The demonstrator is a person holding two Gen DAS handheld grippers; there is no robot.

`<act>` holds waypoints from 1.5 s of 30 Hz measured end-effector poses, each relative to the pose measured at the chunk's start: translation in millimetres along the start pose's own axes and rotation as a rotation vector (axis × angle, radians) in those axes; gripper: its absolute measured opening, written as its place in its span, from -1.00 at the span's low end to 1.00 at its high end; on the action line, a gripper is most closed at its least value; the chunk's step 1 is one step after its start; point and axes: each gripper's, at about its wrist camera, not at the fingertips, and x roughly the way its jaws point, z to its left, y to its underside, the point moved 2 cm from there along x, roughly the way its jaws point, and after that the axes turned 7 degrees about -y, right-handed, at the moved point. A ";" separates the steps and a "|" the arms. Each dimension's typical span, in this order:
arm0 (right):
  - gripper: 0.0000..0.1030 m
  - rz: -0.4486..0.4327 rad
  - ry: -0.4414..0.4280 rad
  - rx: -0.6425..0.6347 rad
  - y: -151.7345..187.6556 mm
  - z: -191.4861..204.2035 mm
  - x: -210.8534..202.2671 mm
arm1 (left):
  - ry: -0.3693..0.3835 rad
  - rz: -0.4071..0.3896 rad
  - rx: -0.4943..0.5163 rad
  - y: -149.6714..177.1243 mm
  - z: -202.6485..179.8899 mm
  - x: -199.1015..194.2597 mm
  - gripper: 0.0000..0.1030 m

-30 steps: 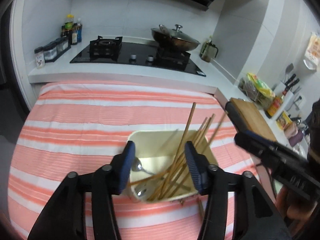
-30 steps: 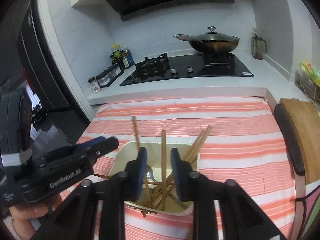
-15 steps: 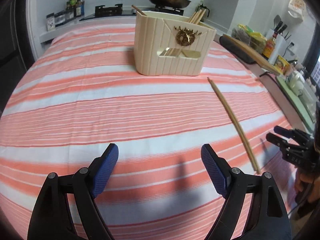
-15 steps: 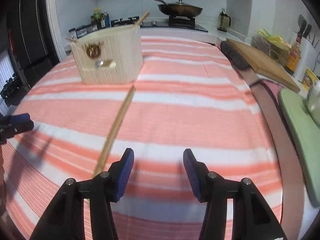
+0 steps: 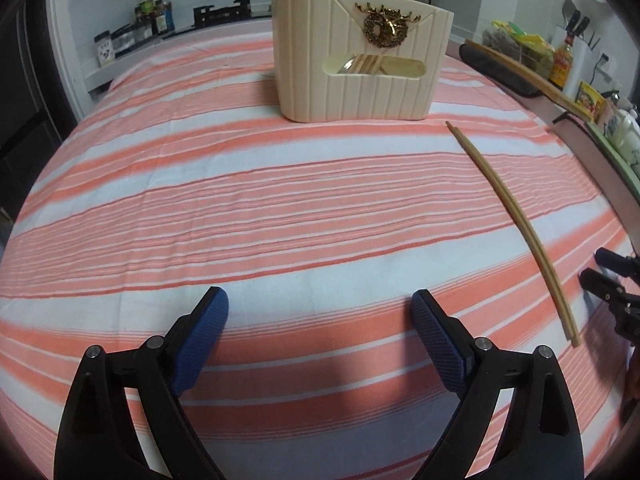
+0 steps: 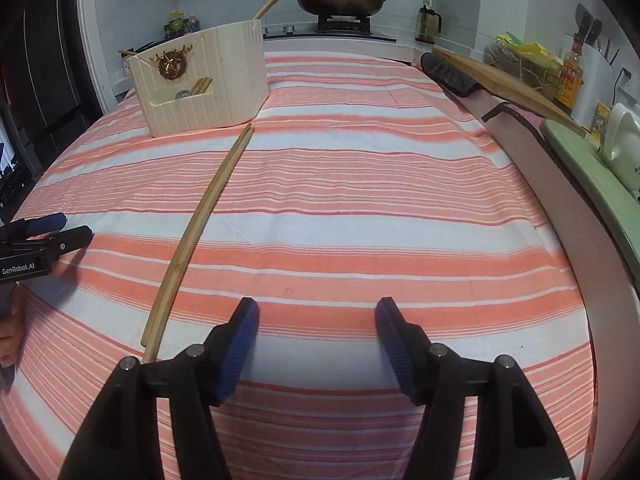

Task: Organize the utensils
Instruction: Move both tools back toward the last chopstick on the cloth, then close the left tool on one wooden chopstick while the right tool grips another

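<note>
My left hand-held gripper (image 5: 320, 320) and right hand-held gripper (image 6: 316, 320) both hang released, grasping nothing. The chopsticks (image 6: 200, 228) lie on the striped desk (image 6: 360, 200), centre-left of the right view, tips near the cream holder (image 5: 360, 52).

The striped cloth (image 5: 280, 216) lies bare and wide in front of both grippers, so passage there is free. Only a pair of chopsticks (image 6: 200, 216) lies flat on it, between the two grippers. Farther back stands the cream utensil holder (image 5: 360, 64), with sticks rising above its rim. On the right side, a wooden board (image 6: 504, 76) borders the cloth.
</note>
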 end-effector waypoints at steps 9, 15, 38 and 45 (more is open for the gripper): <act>0.23 0.000 -0.001 0.001 0.1 -1.2 0.5 | -0.029 0.015 -0.005 -1.0 0.2 0.1 0.95; 0.23 0.000 0.001 0.000 0.2 -0.9 0.7 | 0.102 0.003 -0.106 -21.9 -22.9 -20.8 0.94; 0.23 -0.003 -0.006 0.005 0.6 -2.2 0.2 | 0.032 0.040 -0.037 -47.4 -107.2 16.5 0.95; 0.23 -0.004 -0.008 0.008 0.6 -2.2 0.2 | 0.004 0.034 0.012 -50.6 -119.8 20.8 0.98</act>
